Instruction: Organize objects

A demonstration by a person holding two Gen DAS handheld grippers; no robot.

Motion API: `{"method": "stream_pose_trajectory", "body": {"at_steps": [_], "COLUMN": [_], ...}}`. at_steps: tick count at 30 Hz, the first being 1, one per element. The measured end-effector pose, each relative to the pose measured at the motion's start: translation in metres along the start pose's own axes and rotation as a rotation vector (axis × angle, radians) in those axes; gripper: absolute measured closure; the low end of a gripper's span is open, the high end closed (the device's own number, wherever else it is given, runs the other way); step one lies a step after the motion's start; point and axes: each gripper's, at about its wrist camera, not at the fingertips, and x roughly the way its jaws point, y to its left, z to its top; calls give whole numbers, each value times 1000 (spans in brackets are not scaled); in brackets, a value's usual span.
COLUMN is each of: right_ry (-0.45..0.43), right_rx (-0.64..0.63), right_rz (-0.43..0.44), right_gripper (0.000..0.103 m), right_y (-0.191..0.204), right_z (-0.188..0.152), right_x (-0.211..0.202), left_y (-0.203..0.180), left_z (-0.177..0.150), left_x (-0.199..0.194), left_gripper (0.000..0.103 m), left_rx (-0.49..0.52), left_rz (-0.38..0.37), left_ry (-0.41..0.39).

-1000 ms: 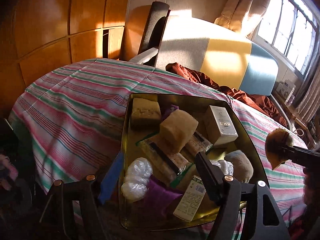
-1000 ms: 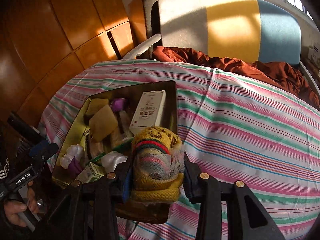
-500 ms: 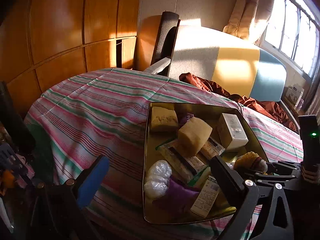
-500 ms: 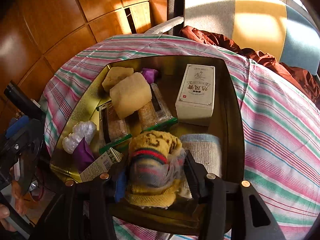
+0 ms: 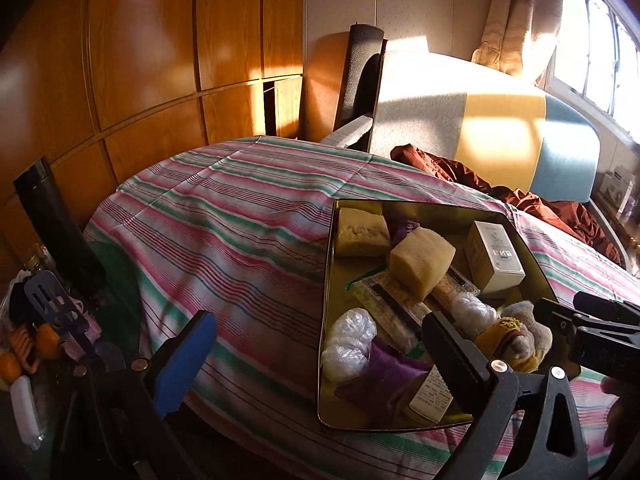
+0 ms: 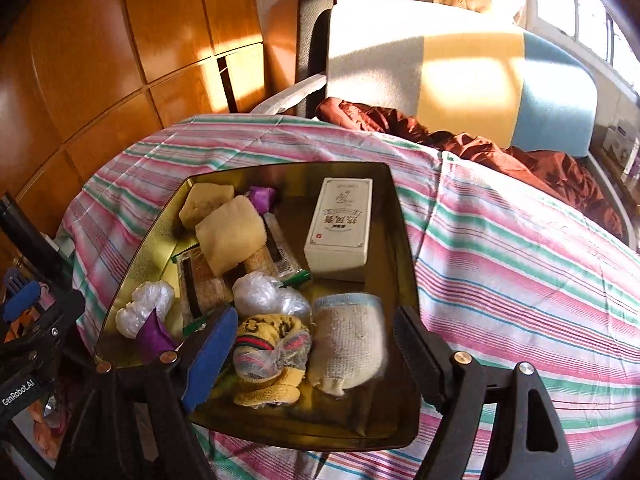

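Right wrist view: left tool (image 6: 24, 308) sits at the far left edge, fingers spread wide with nothing in them. Then the gold tray (image 6: 404, 240) on the striped bench (image 6: 520, 260). The right tool (image 6: 316, 340) has just been opening, and the yellow sock (image 6: 272, 356) lies loose between its fingers, in the tray's near end, touching the white sock (image 6: 348, 344).

Warm low sunlight from window (image 5: 600, 40), deep shadows lower left, glare patches, fisheye-bent edges, slight blur
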Motion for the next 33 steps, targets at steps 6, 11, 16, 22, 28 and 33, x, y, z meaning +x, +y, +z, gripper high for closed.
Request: {"method": "stream_pose_trajectory", "body": {"at_steps": [6,11,16,22,28,33], "right_ry": [-73,-103,-112,-112,-109,-104], "right_rx": [-16,-44,-34,-32,-30,-30], "right_rz": [-106,-119,-115,-114,-111,-109], "right_gripper": [19,18,18,18,18,18], "right_y": [8,12,9,8,8,8], "right_z": [-8,-17,-18,-18,-19,-20], "right_x": [-16,-24,-27,-27,-25,-24], "left_y": [-1,-7,-10,-16,-17,-16], "left_z": [-1,-2,-5,-7,-9,-10], "left_x": [-8,-13,-11,-13,-12,-12], "left_gripper": [0,0,0,0,0,1], "left_rx": [-60,-57,-57,-34,-28,-25], "left_rz": [-1,-14,-33,-31,-22,-12], "left_ry": [-30,-55,-35,-49,-44,-56]}}
